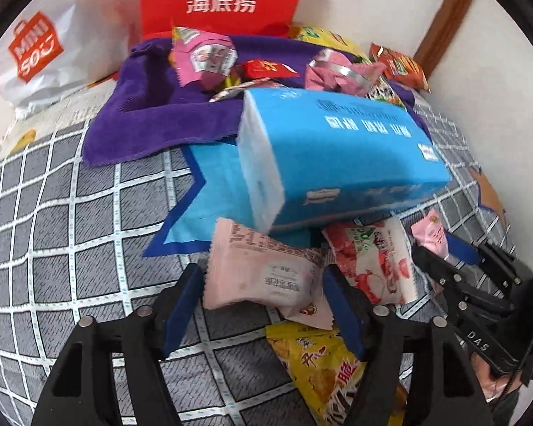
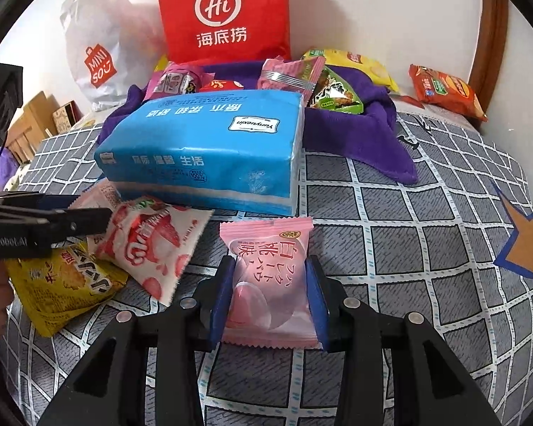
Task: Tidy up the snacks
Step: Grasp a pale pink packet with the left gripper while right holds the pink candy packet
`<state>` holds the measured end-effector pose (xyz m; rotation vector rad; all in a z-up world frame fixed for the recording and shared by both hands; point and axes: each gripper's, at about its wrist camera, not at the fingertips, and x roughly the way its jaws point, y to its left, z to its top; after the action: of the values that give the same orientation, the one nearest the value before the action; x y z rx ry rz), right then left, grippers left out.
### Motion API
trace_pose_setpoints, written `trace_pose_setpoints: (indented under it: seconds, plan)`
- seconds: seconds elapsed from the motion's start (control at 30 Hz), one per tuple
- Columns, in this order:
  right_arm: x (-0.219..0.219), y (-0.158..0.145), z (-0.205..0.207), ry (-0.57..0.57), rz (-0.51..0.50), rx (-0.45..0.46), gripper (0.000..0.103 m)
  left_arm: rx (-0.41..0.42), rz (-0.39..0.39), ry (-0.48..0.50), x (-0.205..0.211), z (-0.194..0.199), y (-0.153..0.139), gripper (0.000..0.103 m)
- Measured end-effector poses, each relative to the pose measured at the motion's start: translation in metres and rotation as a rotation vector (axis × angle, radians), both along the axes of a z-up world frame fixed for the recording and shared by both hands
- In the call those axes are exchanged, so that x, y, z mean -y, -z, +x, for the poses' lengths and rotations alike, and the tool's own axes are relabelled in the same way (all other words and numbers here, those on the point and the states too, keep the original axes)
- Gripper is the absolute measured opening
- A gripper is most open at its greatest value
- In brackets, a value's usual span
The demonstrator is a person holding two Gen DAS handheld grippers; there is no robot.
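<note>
My right gripper [image 2: 270,296] is clamped on one pink peach-flavour snack packet [image 2: 270,277], its blue pads pressing both sides of the wrapper just above the grey checked bedspread [image 2: 408,248]. My left gripper [image 1: 263,310] stands wide, its two blue pads either side of one pale pink packet [image 1: 263,273] without pressing it; that packet lies against the near end of the blue tissue pack [image 1: 337,156]. Beside it I count two more loose snacks near me: one white strawberry-print packet [image 1: 373,262] and one yellow chip bag [image 1: 319,365], partly under my left fingers. From the right wrist view the same strawberry packet [image 2: 152,245] overlaps the yellow bag [image 2: 60,284], both just left of the tissue pack [image 2: 202,149], which there is only one of. Behind it lies one purple towel [image 2: 355,135] carrying a heap of snacks: I make out two pink packets, one small red one and one green one, though the pile hides some. Off the towel, by the wall, are one yellow chip bag [image 2: 355,62] and one orange bag [image 2: 444,90]. Two carrier bags stand at the back: one red Haidilao bag [image 2: 224,14] and one white Miniso bag [image 2: 96,53].
</note>
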<state>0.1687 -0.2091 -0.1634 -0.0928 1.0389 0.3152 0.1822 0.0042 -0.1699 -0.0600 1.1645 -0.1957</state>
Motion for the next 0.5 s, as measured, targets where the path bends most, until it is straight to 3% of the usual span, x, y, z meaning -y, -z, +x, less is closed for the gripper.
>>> trace_pose_setpoints:
  seconds: [0.13,0.23,0.4,0.5]
  plan:
    - [0.000,0.000,0.000,0.000,0.002,0.000,0.040,0.023,0.062,0.028,0.011,-0.002,0.001,0.074]
    - [0.001,0.001,0.000,0.002,0.010,-0.002,0.040,0.028,0.055,0.031,0.010,-0.001,0.002,0.073]
    - [0.001,0.001,0.001,0.002,0.010,-0.002,0.040,0.026,0.066,0.019,0.000,-0.003,-0.004,0.045]
    - [0.001,0.001,0.001,0.002,0.008,-0.001,0.040,0.032,0.046,-0.001,-0.015,-0.008,-0.009,0.038]
